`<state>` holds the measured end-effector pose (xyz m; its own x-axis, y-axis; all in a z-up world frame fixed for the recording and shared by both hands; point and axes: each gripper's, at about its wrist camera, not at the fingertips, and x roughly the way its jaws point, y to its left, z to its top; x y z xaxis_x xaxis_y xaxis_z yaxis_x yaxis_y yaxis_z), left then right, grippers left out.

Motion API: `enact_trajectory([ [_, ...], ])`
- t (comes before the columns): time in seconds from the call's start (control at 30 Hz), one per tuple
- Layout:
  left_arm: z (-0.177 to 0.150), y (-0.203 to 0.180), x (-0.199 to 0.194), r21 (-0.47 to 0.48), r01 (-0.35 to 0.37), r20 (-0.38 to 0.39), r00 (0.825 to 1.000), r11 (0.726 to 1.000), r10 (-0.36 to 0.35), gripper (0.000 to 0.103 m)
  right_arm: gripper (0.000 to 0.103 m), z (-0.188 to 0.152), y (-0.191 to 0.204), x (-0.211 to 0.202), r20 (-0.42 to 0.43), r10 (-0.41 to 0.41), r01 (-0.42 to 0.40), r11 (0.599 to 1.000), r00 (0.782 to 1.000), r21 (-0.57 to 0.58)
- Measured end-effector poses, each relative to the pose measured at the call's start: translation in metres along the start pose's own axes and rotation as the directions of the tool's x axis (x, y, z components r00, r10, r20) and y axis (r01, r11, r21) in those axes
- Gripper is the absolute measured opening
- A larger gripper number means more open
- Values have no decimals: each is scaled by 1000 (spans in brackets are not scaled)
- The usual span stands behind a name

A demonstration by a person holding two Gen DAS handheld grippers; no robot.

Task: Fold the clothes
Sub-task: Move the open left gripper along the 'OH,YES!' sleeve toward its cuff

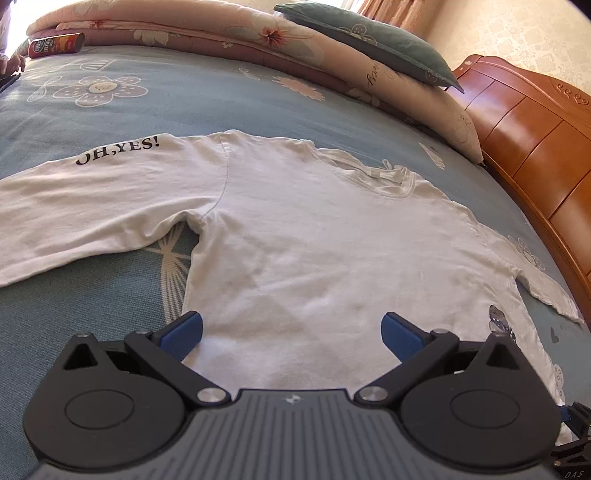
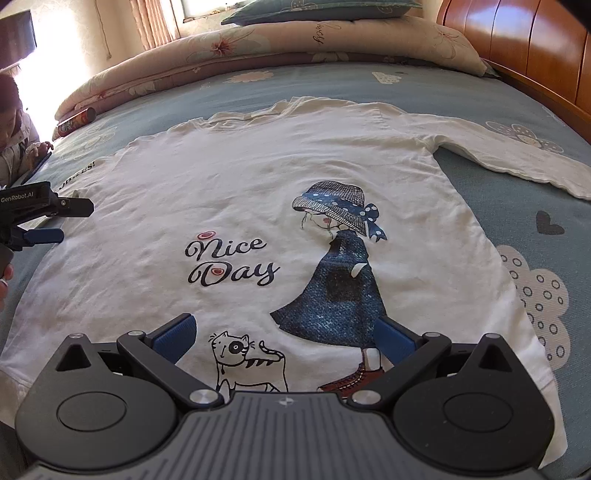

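White cotton is spread flat on the blue floral bed sheet point(image 1: 110, 110): a long-sleeved shirt point(image 1: 295, 229), seen by the left wrist camera just ahead of the left hand-held gripper point(image 1: 291, 334), whose blue pads are held wide apart over the lower body of the shirt with nothing between them. "OH,YES!" is printed on the sleeve point(image 1: 92, 192) stretched to the left. A red can point(image 1: 55, 45) lies far off by the folded quilt point(image 1: 221, 33).

From the right wrist camera, the shirt point(image 2: 258, 177) is shown front up, printed with "Nice Day", a girl and a cat. The right hand-held gripper point(image 2: 284, 338) is held wide open above the hem, gripping nothing.
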<state>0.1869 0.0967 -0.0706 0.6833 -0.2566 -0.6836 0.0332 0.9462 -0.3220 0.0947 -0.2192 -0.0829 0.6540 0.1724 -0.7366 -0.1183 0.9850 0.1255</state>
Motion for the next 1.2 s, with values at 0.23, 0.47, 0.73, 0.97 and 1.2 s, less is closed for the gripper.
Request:
enact_trajectory([
  [0.23, 21, -17, 17, 51, 50, 57, 997, 997, -53, 102, 103, -4, 13, 5, -4, -60, 59, 994, 998, -92],
  [0.47, 25, 4, 42, 10, -42, 50, 998, 999, 41, 102, 103, -6, 15, 6, 6, -66, 66, 993, 998, -101],
  [0.73, 17, 5, 5, -16, -17, 60, 998, 1000, 18, 102, 103, -6, 17, 8, 22, -67, 69, 992, 998, -104],
  [0.97, 36, 37, -70, -71, 20, 125, 992, 997, -11, 101, 103, -6, 18, 9, 39, -69, 73, 992, 997, -102],
  [1.2, 47, 106, -132, -209, -15, 84, 996, 978, 33, 93, 103, -5, 18, 10, 39, -68, 72, 992, 997, -101],
])
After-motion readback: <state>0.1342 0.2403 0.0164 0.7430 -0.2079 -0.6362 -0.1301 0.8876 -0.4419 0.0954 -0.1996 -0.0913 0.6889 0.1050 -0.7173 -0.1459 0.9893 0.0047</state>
